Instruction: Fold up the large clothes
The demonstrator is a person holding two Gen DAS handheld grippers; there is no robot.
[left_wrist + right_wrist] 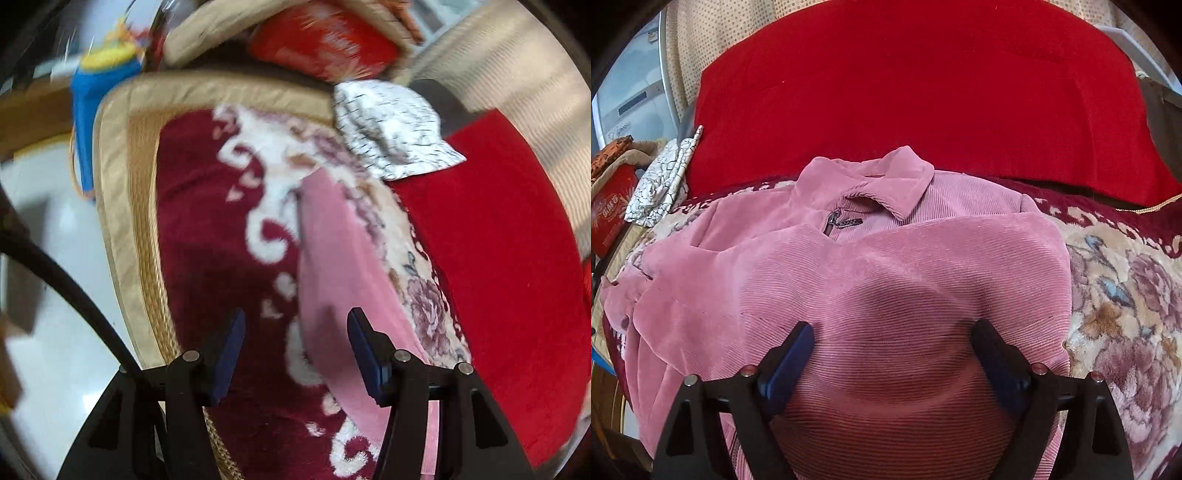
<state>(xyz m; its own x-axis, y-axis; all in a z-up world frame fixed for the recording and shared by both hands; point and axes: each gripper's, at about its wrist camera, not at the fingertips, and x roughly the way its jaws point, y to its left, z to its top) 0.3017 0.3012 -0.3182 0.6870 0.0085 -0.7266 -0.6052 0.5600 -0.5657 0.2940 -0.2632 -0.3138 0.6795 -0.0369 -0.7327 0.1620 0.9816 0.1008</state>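
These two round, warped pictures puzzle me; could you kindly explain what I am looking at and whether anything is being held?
There is no robot here. A person holds a hand tool in each hand, and each tool ends in a two-finger claw with a wide-angle camera looking along the fingers, hence the round warping.

The left-hand picture shows the left claw, open and empty, over a dark red patterned blanket. It is blurred.

The right-hand picture shows the right claw, open wide just above a pink corduroy jacket; nothing is gripped.

The jacket lies collar away, partly folded, on the blanket. Behind it sits a red cushion, and to the side a white crackle-patterned cloth.
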